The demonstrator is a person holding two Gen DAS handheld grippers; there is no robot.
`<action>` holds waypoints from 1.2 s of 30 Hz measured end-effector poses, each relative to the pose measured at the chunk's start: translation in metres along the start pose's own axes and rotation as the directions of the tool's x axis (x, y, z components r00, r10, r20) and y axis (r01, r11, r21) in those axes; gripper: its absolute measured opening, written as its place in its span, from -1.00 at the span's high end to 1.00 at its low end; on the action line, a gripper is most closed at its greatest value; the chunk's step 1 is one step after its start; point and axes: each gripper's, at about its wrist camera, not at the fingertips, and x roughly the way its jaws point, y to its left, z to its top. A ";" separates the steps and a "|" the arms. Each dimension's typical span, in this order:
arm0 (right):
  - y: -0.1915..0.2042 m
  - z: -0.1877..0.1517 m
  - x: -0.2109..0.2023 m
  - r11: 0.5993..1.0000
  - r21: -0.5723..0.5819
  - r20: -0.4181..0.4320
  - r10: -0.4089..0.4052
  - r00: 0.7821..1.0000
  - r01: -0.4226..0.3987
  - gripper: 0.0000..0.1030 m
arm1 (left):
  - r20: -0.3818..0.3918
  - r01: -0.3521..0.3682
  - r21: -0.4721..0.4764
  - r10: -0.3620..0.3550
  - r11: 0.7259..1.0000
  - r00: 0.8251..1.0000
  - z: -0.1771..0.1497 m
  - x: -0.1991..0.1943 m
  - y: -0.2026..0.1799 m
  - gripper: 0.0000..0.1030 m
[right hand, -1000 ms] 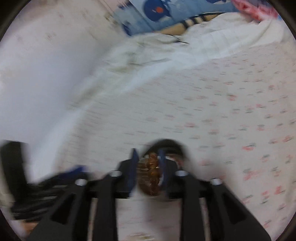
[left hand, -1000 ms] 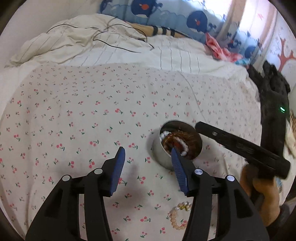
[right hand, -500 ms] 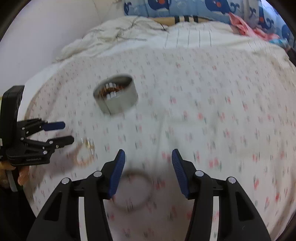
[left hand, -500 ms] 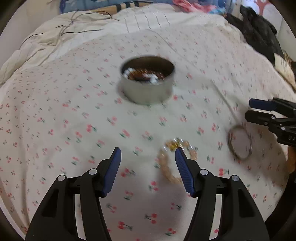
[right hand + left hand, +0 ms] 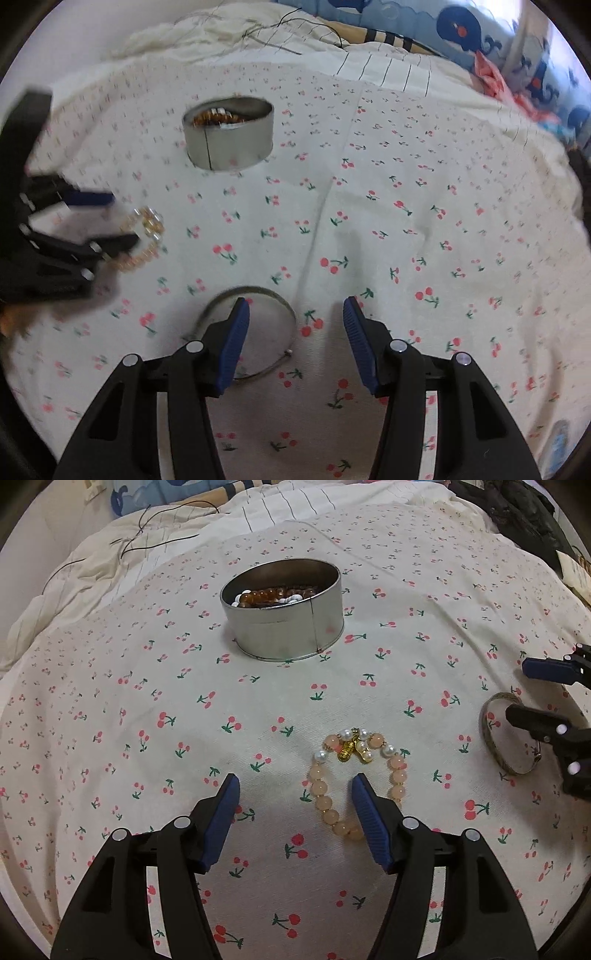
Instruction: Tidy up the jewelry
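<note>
A round metal tin stands on the cherry-print sheet and holds amber and white beads; it also shows in the right wrist view. A peach bead bracelet with pearls and a gold charm lies flat by my open left gripper, its right finger over the loop's edge. The bracelet shows in the right wrist view. A thin metal bangle lies flat under my open right gripper, its left finger above the ring. The bangle and right gripper also show at the left view's right edge.
A rumpled cream duvet with black cables lies behind the sheet. Blue whale-print pillows and pink cloth sit at the back right. Dark clothing lies at the far right.
The right gripper let the amber bracelet go into the tin and drew back, open. Both grippers pulled away from the tin and lowered over the peach bracelet and the bangle.
</note>
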 end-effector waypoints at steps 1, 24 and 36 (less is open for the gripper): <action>0.005 0.000 0.002 0.999 -0.032 0.000 -0.035 0.999 0.035 -0.10 | 0.002 -0.003 0.004 0.003 1.000 1.000 0.000 0.000 0.000 -0.17; 0.052 0.042 0.035 0.942 -0.172 0.166 -0.260 0.951 0.287 -0.57 | 0.033 -0.044 0.049 0.042 0.998 0.999 -0.003 0.000 -0.005 -0.42; -0.002 0.054 0.017 0.984 0.064 0.133 -0.171 0.976 0.164 -0.69 | 0.032 -0.160 -0.107 0.164 0.981 0.986 0.006 0.011 0.035 -0.60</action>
